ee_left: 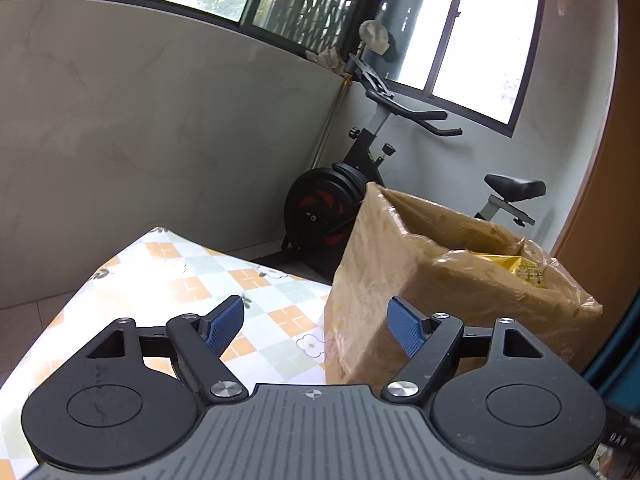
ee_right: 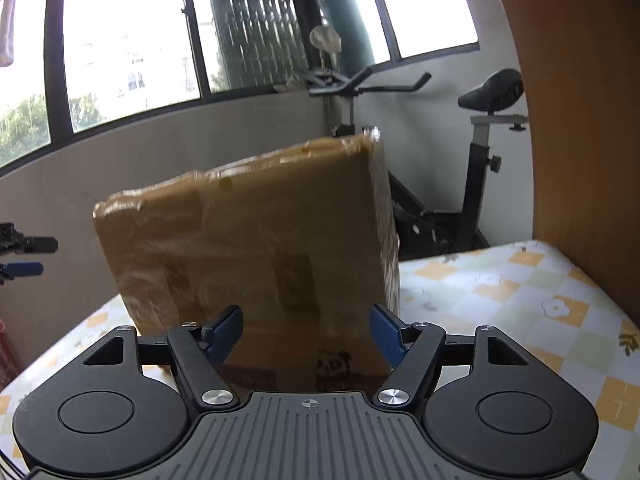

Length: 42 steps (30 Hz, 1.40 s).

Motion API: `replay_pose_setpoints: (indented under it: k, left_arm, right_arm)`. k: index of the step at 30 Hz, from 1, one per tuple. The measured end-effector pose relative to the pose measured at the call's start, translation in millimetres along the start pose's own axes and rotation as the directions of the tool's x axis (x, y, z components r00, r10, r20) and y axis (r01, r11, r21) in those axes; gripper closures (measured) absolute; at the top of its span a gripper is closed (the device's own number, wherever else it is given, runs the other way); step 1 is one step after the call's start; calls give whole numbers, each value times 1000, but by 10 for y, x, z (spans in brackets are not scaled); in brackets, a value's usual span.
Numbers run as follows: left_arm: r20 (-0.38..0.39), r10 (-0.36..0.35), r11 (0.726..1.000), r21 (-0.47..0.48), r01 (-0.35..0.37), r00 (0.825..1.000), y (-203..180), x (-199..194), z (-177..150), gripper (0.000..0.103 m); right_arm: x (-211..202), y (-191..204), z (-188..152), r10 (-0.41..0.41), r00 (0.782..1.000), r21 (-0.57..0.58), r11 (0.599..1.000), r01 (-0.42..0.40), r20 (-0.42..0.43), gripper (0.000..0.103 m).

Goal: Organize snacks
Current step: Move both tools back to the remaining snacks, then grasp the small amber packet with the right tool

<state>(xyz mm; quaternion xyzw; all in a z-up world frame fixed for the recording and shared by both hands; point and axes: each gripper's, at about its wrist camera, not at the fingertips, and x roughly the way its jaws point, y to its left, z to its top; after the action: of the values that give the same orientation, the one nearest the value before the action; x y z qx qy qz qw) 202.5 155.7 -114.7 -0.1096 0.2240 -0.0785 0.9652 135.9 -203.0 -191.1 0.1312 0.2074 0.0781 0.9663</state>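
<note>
Jaws of left gripper (ee_left: pixel 316 330) and right gripper (ee_right: pixel 306 334) apart, empty. Cardboard box (ee_left: pixel 420 292) on desk (ee_left: pixel 192 280), yellow packet (ee_left: pixel 516 266) inside. Both grippers angled slightly downward.

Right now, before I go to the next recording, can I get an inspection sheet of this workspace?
Surface: table under a checked, flowered cloth.
Job's things: open brown box wrapped in tape, standing on the table; a yellow packet shows inside it.
Clutter: nothing seen on the cloth besides the box.
Grippers: left gripper open, nothing between its pads, beside the box's corner; right gripper open, nothing between its pads, facing the box's side.
Cables: nothing seen.
Surroundings: exercise bike behind the table, windows above a grey wall, wooden panel on the right.
</note>
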Motion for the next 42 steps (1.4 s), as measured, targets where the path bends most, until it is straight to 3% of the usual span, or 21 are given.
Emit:
replay_pose_setpoints:
  k: [4, 8, 14, 19, 22, 28, 33, 38, 42]
  left_arm:
    - [-26, 22, 1000, 22, -21, 999, 65, 110, -121, 17]
    - [-64, 56, 996, 66, -52, 996, 120, 239, -242, 17]
    - [-92, 49, 998, 31, -46, 995, 220, 360, -333, 17]
    - [-105, 75, 995, 67, -69, 992, 216, 400, -412, 19]
    - [-113, 87, 994, 78, -79, 990, 209, 418, -438, 19]
    - [-132, 114, 991, 85, -104, 985, 249, 373, -489, 19]
    - [-164, 127, 991, 72, -116, 978, 325, 404, -555, 20]
    - [-200, 133, 988, 99, -115, 971, 301, 483, -679, 20]
    - [-214, 147, 984, 132, -121, 966, 282, 633, -752, 20]
  right_arm:
    - [214, 60, -224, -17, 993, -65, 998, 9, -115, 36]
    - [510, 139, -360, -78, 969, -188, 982, 33, -236, 37]
    - [793, 255, -396, -74, 948, -238, 971, -2, -310, 37]
    - [940, 335, -315, -20, 949, -128, 992, -22, -315, 35]
    - [1073, 408, -314, -36, 944, -94, 996, 6, -327, 27]
    - [1288, 655, -392, -83, 935, -179, 984, 21, -345, 25]
    - [1211, 740, -453, -45, 942, -246, 968, -41, -333, 48]
    - [1018, 614, -533, -36, 947, -243, 969, -46, -320, 49]
    - [927, 398, -554, -34, 957, -141, 990, -7, -289, 49]
